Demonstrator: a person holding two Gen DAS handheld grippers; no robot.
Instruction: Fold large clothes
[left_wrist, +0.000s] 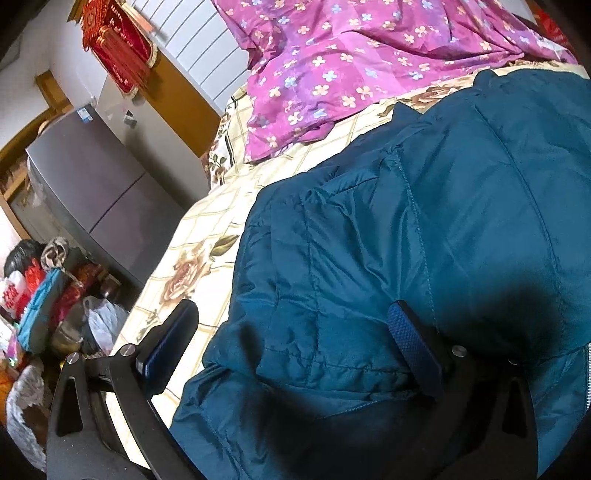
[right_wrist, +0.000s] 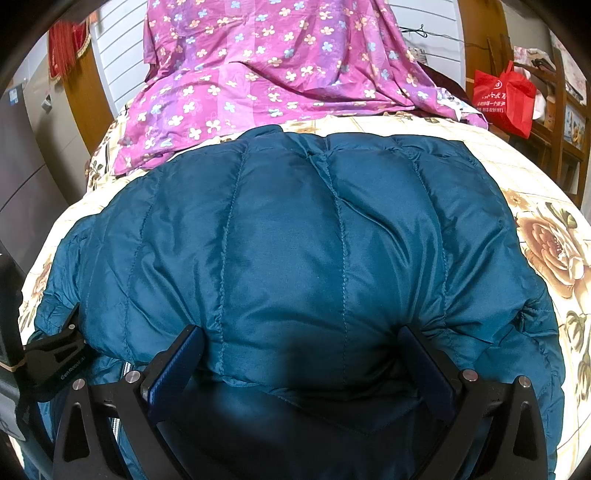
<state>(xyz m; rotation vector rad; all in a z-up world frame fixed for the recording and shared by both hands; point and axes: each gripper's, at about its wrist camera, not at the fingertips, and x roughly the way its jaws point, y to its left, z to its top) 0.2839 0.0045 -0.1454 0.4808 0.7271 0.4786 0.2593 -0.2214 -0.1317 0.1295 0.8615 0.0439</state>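
Note:
A teal quilted puffer jacket lies spread on a bed with a cream floral sheet. It also fills the right wrist view. My left gripper is open, its jaws wide apart over the jacket's left edge, nothing held. My right gripper is open, its jaws wide apart over the jacket's near edge, nothing held. The left gripper's body shows at the lower left of the right wrist view, next to the jacket.
A purple flowered cloth lies at the far side of the bed, also in the left wrist view. A grey fridge and piled bags stand left of the bed. A red bag hangs at the right.

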